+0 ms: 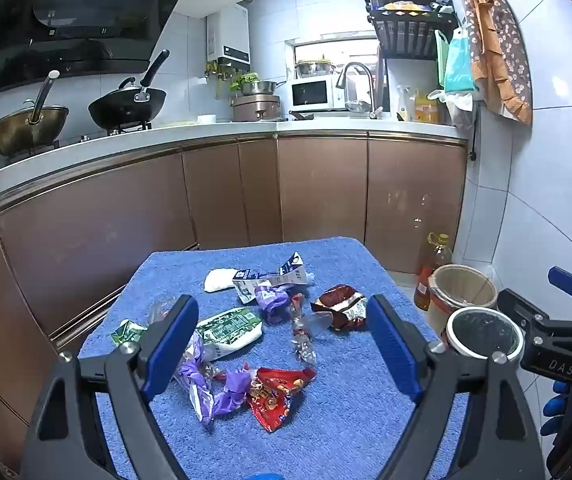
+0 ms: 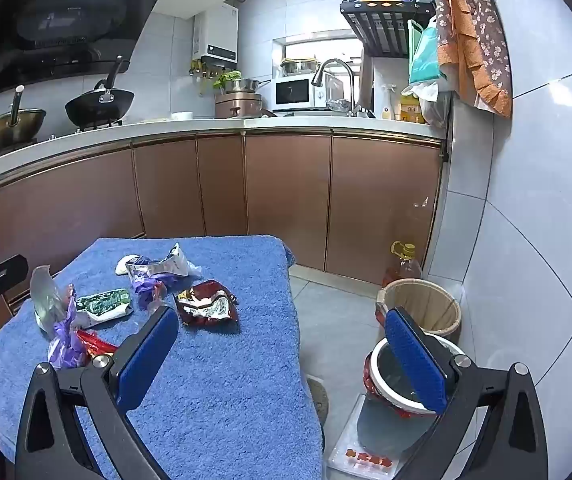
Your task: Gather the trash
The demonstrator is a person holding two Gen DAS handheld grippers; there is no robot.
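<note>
We found both tools wide apart and empty. The left tool [image 1: 281, 344] hovered over the lower centre of its frame, above the litter; the right tool [image 2: 281, 360] hung at the lower centre of its own frame, one finger over the blue towel [image 2: 221, 380] and the other over the white-rimmed bin [image 2: 378, 360].

The trash lay scattered on the towel-covered counter, mid-frame in both views:
- red snack wrapper [image 1: 277, 396], nearest the left tool, touching a purple wrapper [image 1: 233, 392]
- green-and-white packet [image 1: 231, 330], flat, left of centre
- dark red crumpled bag [image 1: 342, 306], to the right, apart from the rest
- clear twisted wrapper [image 1: 304, 336] and blue-and-white torn packet [image 1: 269, 278], further up the frame

Handling, as we judged it: all pieces looked like thin film or foil, very light, soft and springy, probably slick. Flat ones offered little to pinch against a soft towel. We reckoned the raised creases and twisted ends were the best places to grip: the bunched ridge of the dark red bag, the knotted middle of the purple wrapper.

A second, wicker-sided bin [image 2: 422, 304] stood on the floor at right, beyond the white-rimmed one.
</note>
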